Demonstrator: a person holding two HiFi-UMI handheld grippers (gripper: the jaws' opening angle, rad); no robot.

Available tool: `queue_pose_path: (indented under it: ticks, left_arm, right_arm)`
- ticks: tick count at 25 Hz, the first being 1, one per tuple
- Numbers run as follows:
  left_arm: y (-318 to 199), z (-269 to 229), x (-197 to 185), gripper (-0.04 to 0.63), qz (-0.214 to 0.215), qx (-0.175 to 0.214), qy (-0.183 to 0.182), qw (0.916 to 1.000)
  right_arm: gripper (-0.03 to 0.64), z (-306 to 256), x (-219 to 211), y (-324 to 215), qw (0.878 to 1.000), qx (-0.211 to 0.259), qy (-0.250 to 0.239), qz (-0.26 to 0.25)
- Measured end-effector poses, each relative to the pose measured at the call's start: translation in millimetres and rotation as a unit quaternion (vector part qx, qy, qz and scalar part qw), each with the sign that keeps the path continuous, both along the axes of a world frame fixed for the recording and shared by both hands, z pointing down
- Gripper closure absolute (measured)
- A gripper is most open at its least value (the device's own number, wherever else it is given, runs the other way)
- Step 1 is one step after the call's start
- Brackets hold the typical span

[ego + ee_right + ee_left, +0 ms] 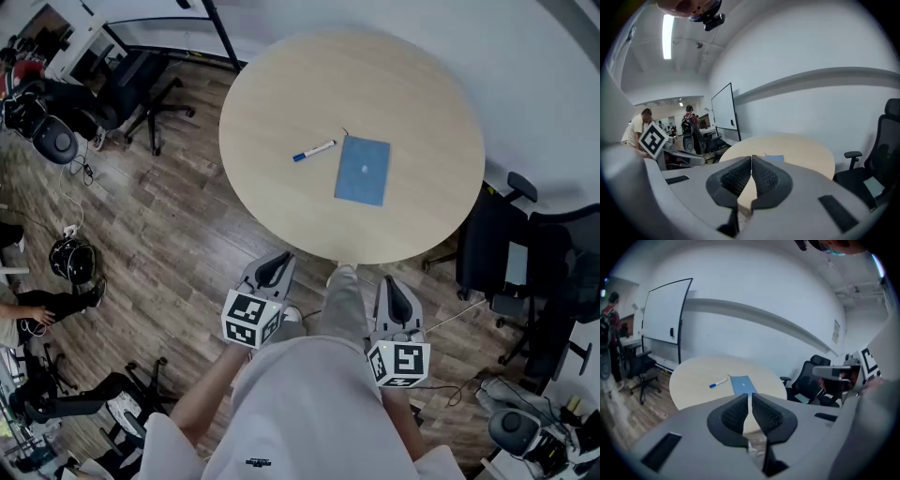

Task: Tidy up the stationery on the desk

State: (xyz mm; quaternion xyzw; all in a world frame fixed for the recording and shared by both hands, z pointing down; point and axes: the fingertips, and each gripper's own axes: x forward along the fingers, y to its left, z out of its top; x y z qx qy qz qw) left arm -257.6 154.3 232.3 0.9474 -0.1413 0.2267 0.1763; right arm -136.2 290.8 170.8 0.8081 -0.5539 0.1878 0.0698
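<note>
Head view: round light-wood counter [281, 84] on a wood floor [169, 253]. A blue-capped marker [314, 151] lies about mid-counter. A blue notebook [363, 170] lies flat just beside it, toward the right edge. The marker's white end points at the notebook's far left corner; whether they touch is unclear. The left gripper [277, 262] and right gripper [390, 284] are both held low by the person's body, off the counter and short of its near edge. Black office chairs [506, 253] stand off the right edge.

Left gripper view: the fingers [736, 413] are pressed together at the tips with nothing between them. The left gripper [750, 396] points at the counter [693, 376], well apart from it. The marker [718, 382] and notebook [743, 384] show on top beyond the fingertips, notebook to the right. A whiteboard [665, 319] stands at the wall to the left and an office chair [808, 378] to the right.

Right gripper view: the fingers [736, 177] are closed tip to tip and hold nothing. The right gripper [751, 160] faces the counter [806, 150]. Only a strip of the notebook [774, 158] shows above the fingers. A whiteboard [724, 110] is behind and a chair [881, 159] at the right.
</note>
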Motion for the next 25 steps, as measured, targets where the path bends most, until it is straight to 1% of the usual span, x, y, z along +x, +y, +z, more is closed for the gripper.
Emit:
queue_pose_path:
  ticks: [2, 4, 6, 8, 12, 14, 16, 18, 20, 25]
  left_arm:
    - [41, -13, -46, 0.558, -0.015, -0.052, 0.011, 0.9985]
    - [79, -24, -82, 0.565, -0.028, -0.089, 0.021, 0.9954]
    - [111, -35, -100, 0.565, -0.041, -0.100, 0.027, 0.9938]
    - [135, -46, -106, 0.569, -0.056, -0.094, 0.033, 0.9934]
    - [171, -72, -99, 0.571, -0.070, -0.065, 0.053, 0.9940]
    - [192, -76, -92, 0.571, -0.076, -0.049, 0.051, 0.9946]
    - [210, -72, -80, 0.571, -0.091, -0.043, 0.041, 0.9940]
    - [230, -67, -62, 0.571, -0.110, -0.044, 0.033, 0.9924]
    - [253, -64, -40, 0.571, -0.120, -0.034, 0.025, 0.9918]
    - [300, -60, 4, 0.571, -0.136, -0.018, 0.006, 0.9905]
  right_arm:
    - [0.583, -9, -44, 20, 1.000, -0.002, -0.006, -0.006]
    - [0.583, -17, -82, 39, 1.000, -0.007, -0.004, -0.021]
    - [0.584, -25, -106, 57, 0.999, -0.012, 0.002, -0.038]
    - [0.584, -28, -115, 74, 0.999, -0.014, 0.005, -0.050]
    - [0.584, -26, -115, 99, 0.997, -0.010, 0.001, -0.074]
    - [0.584, -22, -109, 116, 0.996, -0.003, -0.012, -0.089]
    - [0.583, -17, -98, 131, 0.994, 0.002, -0.031, -0.104]
    - [0.583, -14, -81, 151, 0.992, 0.001, -0.031, -0.121]
    - [0.583, -10, -59, 172, 0.991, 0.001, -0.025, -0.132]
    - [0.583, 4, -1, 216, 0.990, 0.006, -0.046, -0.136]
